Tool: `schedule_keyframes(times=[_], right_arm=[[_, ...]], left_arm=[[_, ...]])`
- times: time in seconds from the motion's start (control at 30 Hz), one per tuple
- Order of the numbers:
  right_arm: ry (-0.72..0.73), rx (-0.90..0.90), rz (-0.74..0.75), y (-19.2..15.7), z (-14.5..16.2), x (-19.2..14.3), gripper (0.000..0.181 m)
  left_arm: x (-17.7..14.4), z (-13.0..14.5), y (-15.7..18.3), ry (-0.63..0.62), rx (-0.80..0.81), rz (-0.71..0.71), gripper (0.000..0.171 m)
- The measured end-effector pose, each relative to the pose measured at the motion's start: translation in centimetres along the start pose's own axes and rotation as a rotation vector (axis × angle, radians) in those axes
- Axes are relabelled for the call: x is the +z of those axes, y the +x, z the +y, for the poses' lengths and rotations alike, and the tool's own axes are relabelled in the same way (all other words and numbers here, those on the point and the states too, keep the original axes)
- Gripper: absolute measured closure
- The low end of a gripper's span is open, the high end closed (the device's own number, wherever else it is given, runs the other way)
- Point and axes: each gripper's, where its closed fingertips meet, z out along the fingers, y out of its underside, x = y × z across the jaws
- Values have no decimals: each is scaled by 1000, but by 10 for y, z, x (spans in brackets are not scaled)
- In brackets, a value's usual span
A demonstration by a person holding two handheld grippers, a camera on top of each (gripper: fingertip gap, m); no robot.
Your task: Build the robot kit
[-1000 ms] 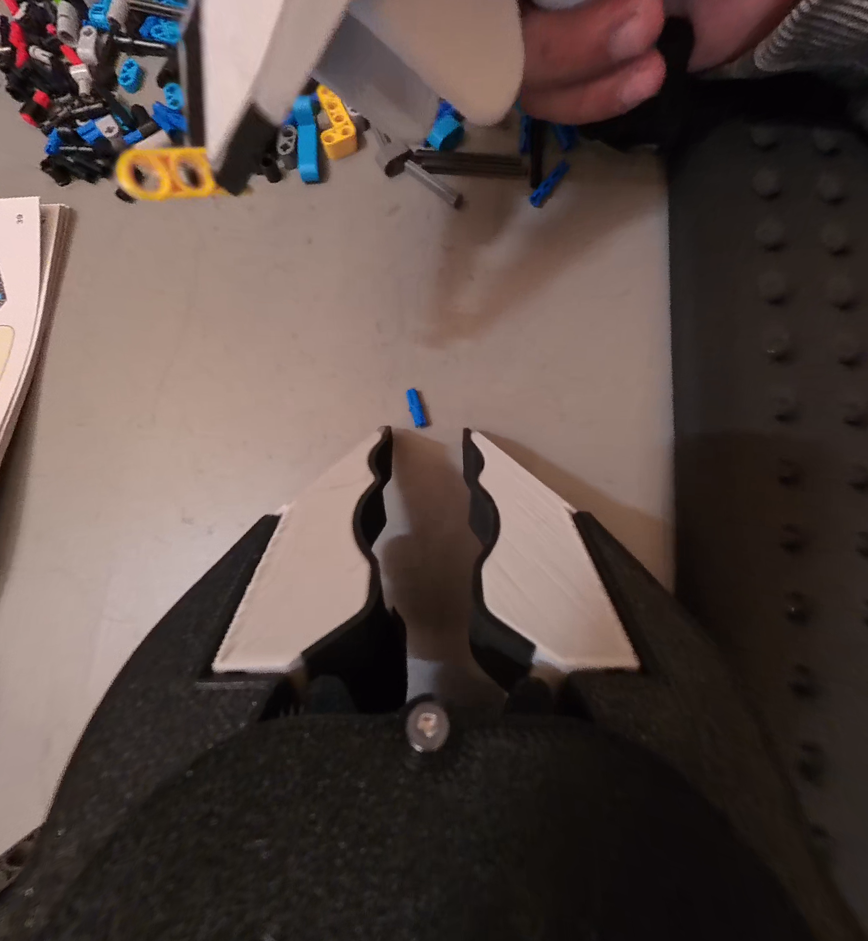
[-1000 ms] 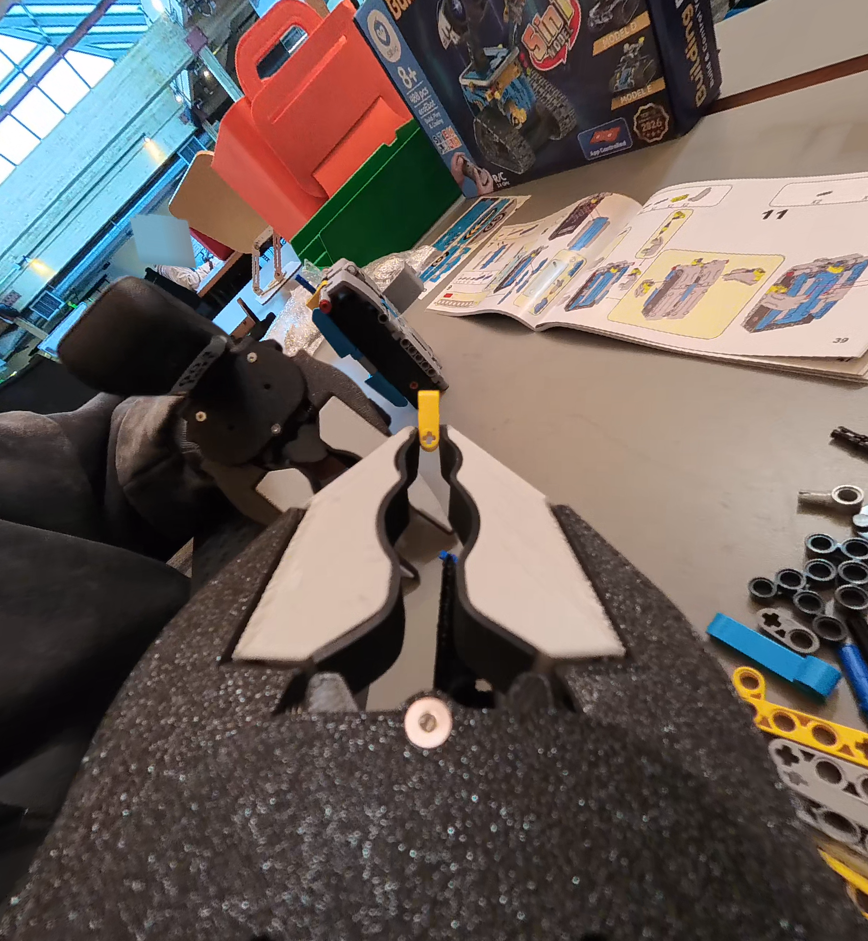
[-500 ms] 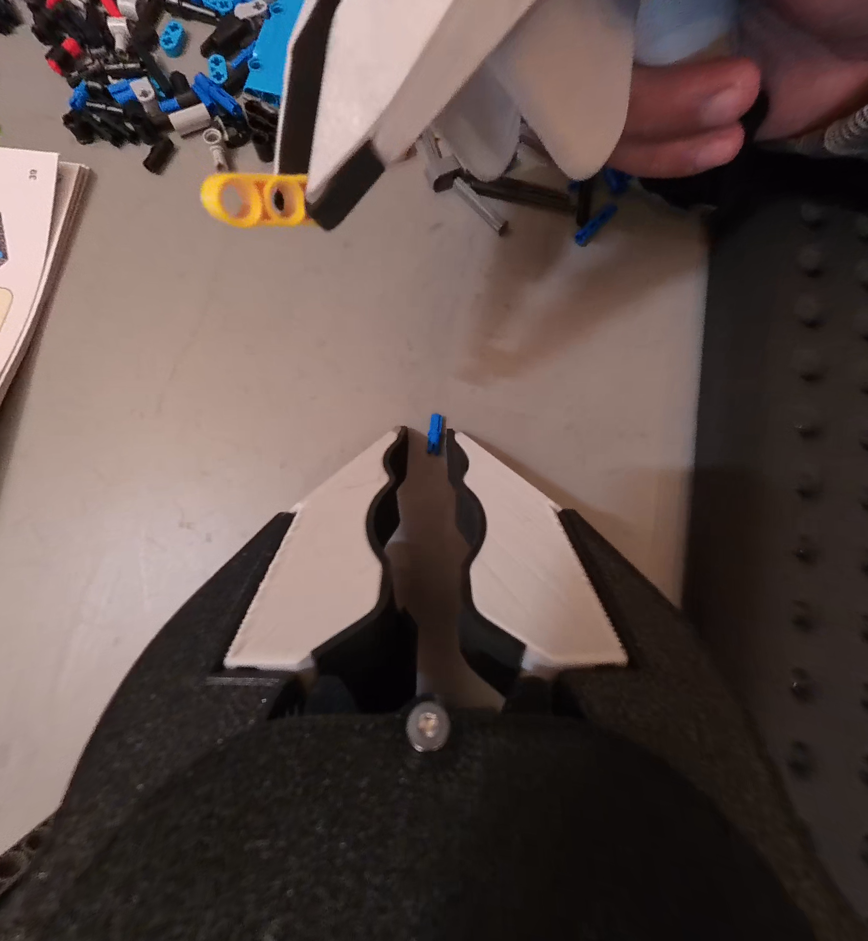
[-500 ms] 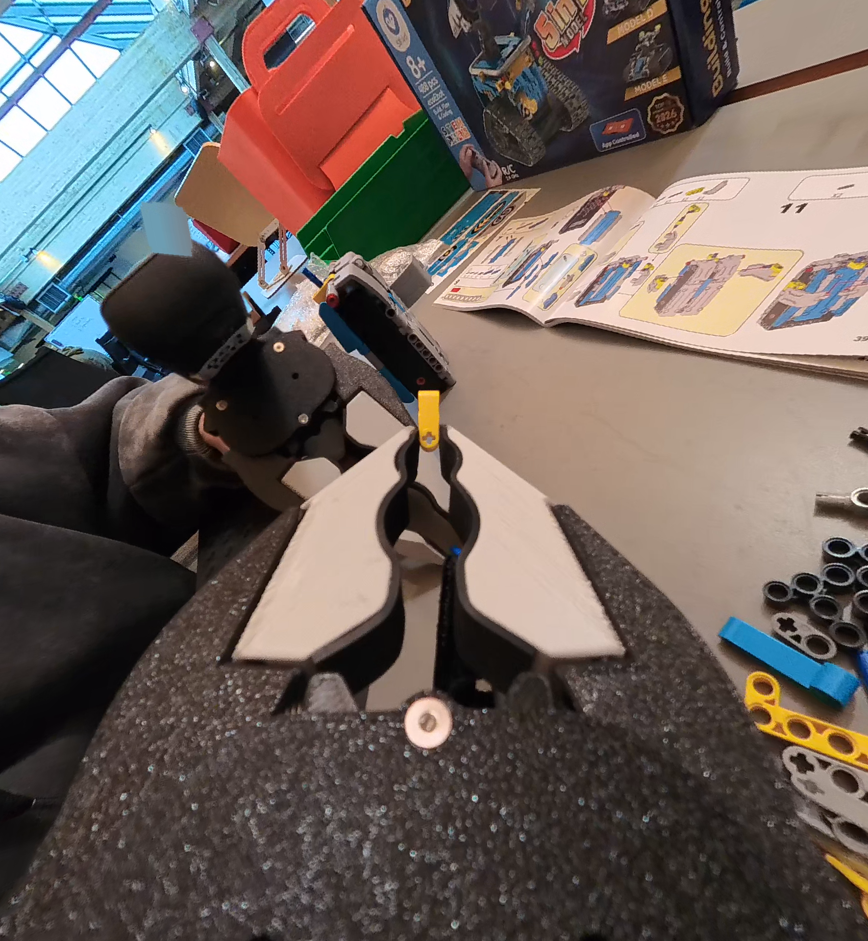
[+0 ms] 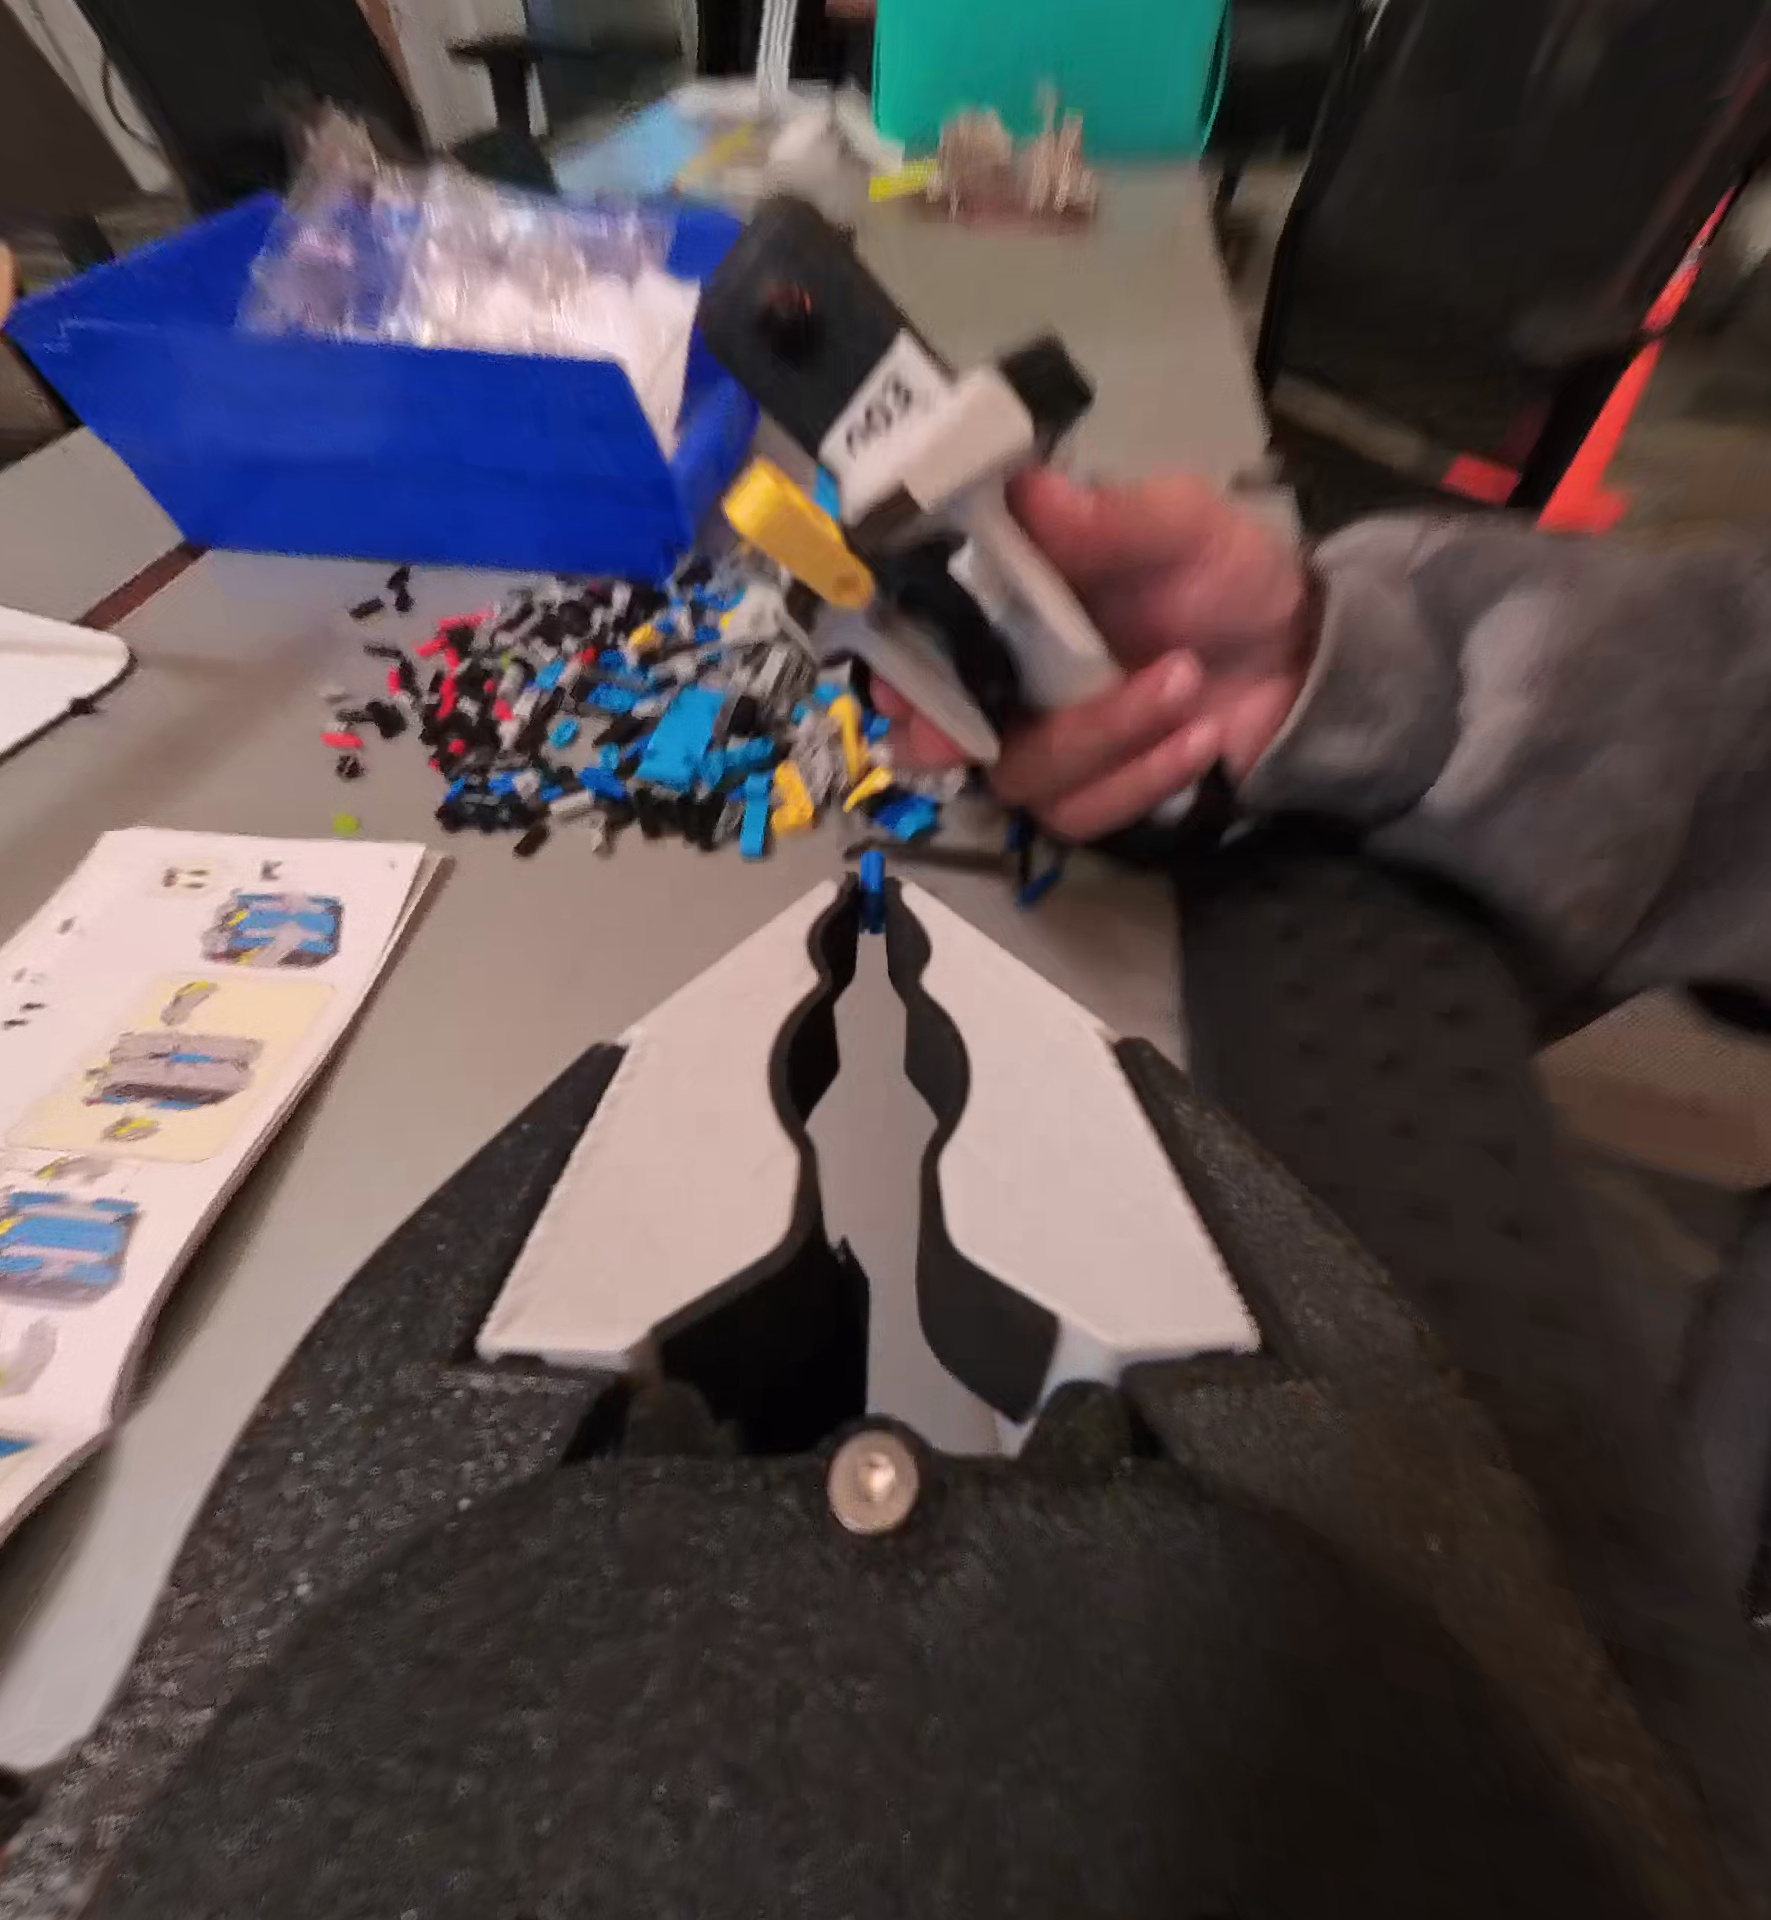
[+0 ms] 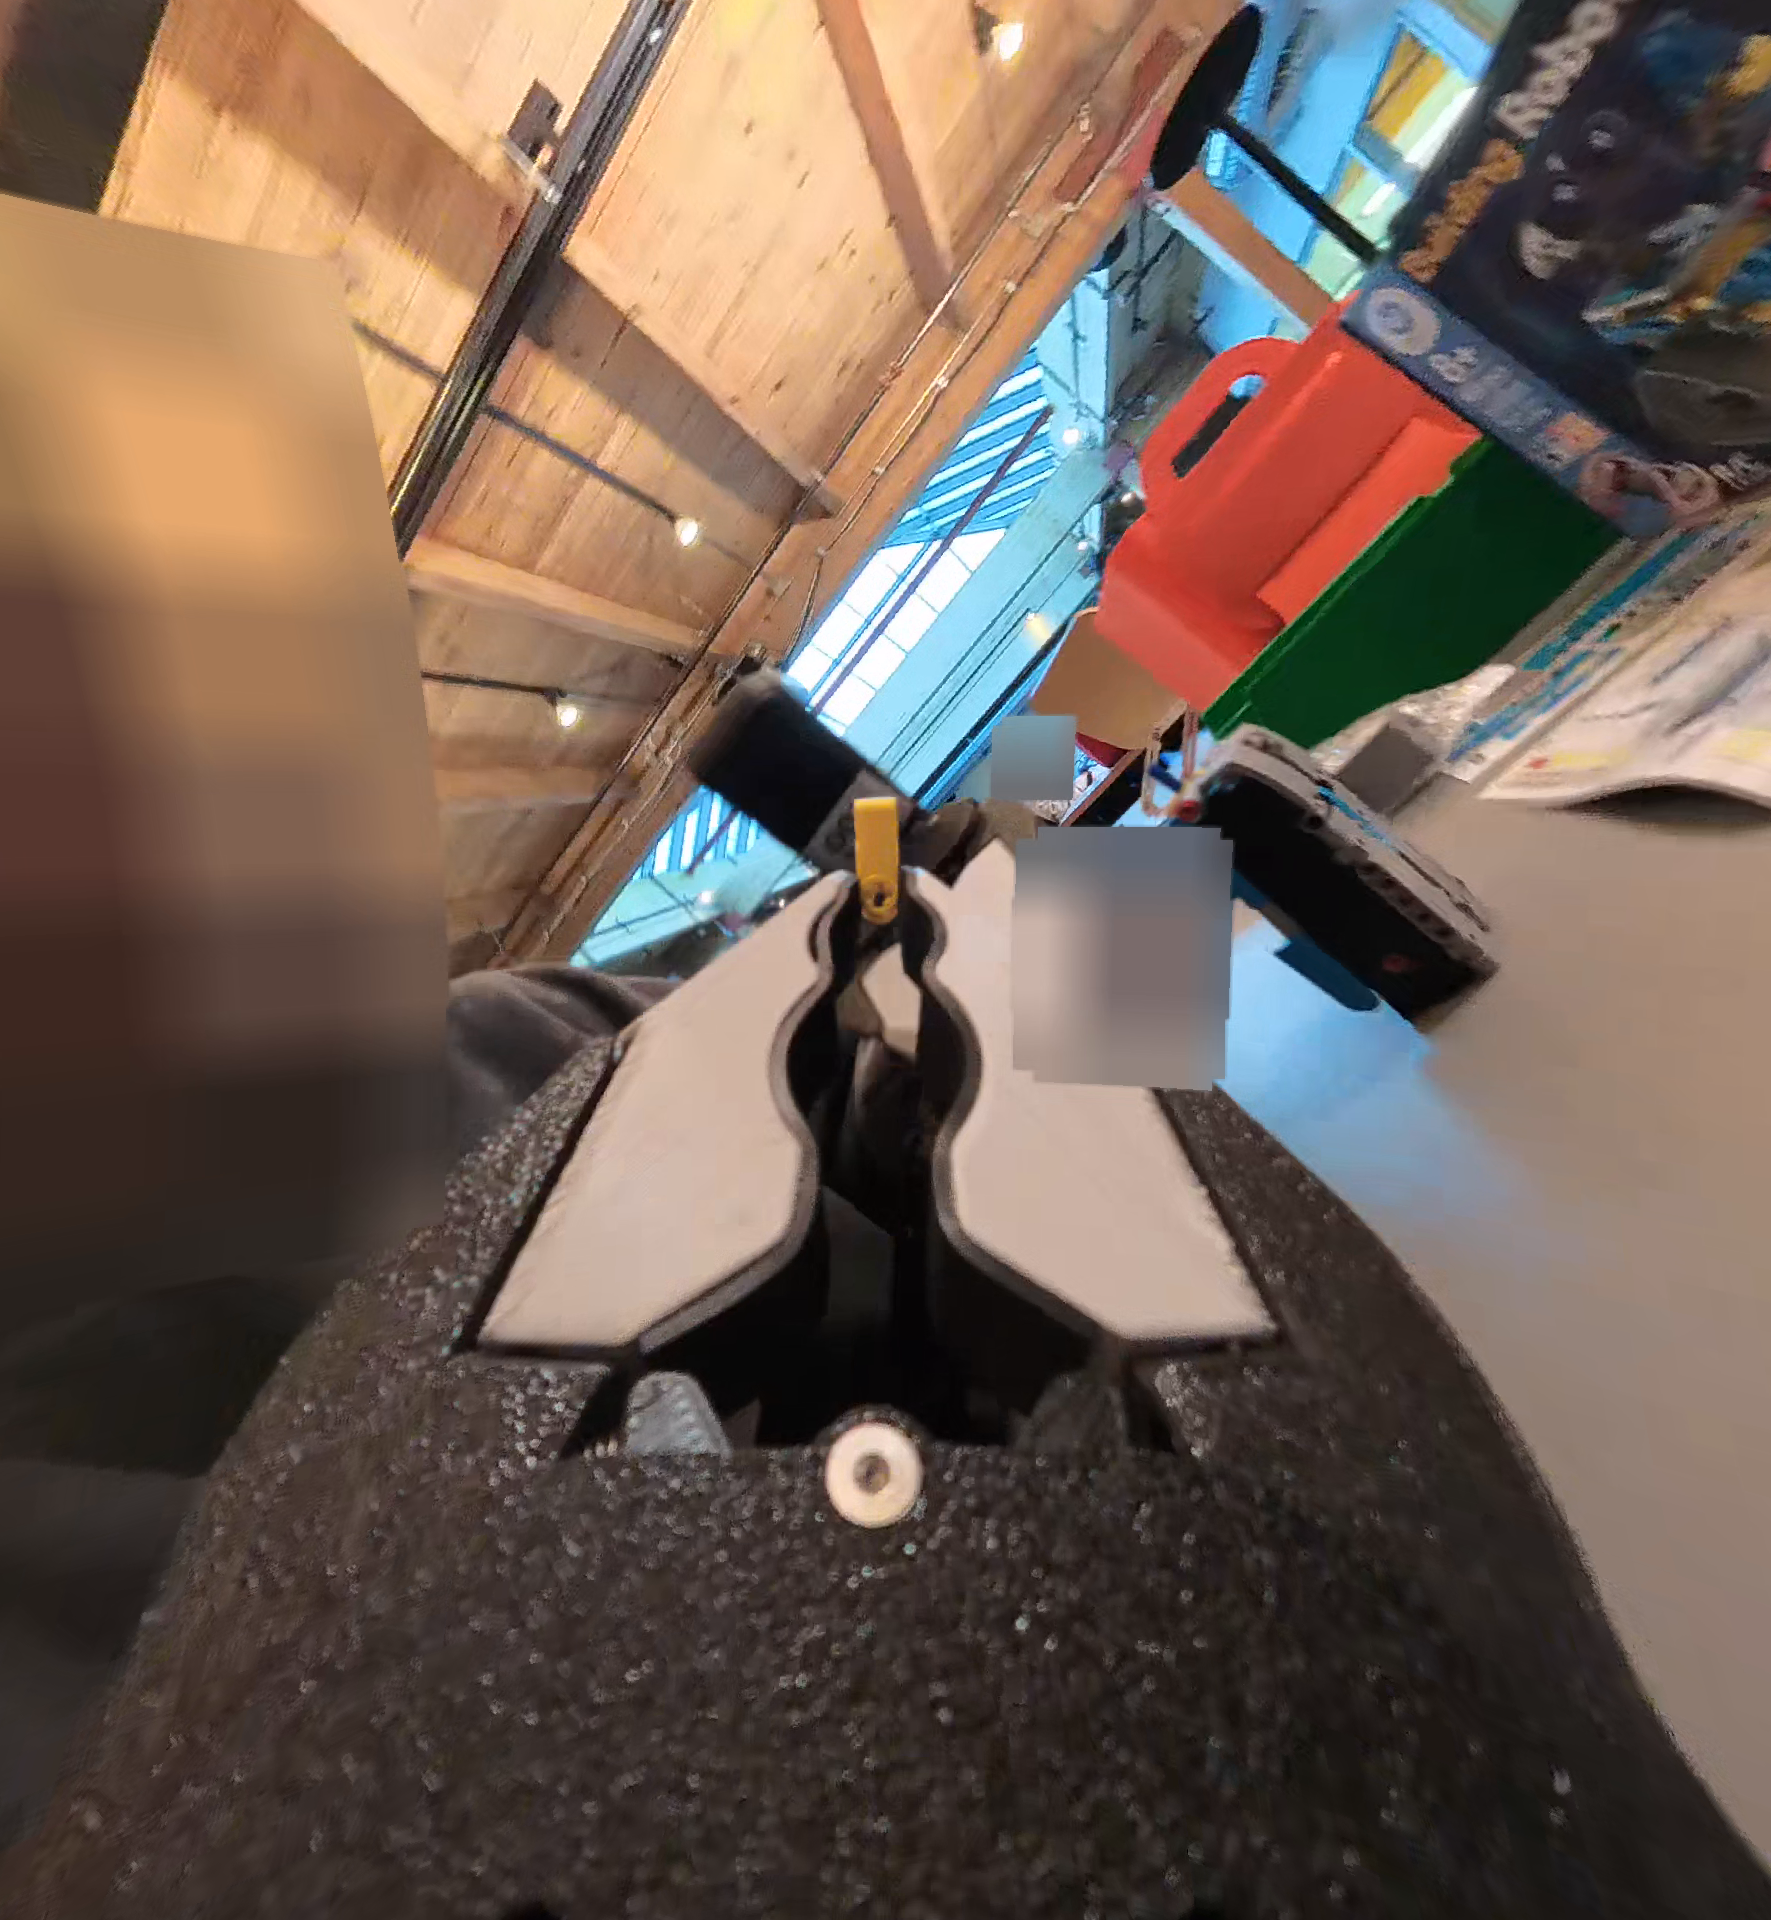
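Claws both pinched shut: left claw on blue pin, right claw on yellow beam, raised over table, ready for mating.

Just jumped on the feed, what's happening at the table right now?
A person holds a gripper in each hand above a grey table. The left gripper is shut on a small blue pin. The right gripper is shut on a yellow beam, raised off the table. Below lie a pile of loose parts, a blue bin and an open instruction booklet. A partly built model sits farther along the table.
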Motion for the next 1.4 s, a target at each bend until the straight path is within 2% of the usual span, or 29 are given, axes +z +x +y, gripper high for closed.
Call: schedule_keyframes(times=[0.07, 0.17, 0.3, 0.77, 1.07, 1.23, 1.4], right_arm=[[-29, -69, -26, -10, 4, 7, 174], [-86, -143, 40, -3, 15, 15, 175], [-120, -219, 106, 4, 18, 17, 174], [-139, -204, 127, 12, 24, 21, 174], [-166, -258, 147, 11, 27, 22, 175], [-203, -295, 181, 14, 31, 22, 174], [-293, -450, 295, 25, 39, 21, 175]], left_arm=[[-12, -18, 6, 102, -125, 73, 168], [-22, -26, 10, 177, -295, 179, 168], [-27, -29, 6, 208, -340, 209, 168], [-30, -26, 0, 204, -384, 194, 169], [-29, -25, 2, 219, -476, 247, 170], [-29, -19, 1, 168, -485, 237, 170], [-28, -5, -1, 69, -550, 265, 170]])
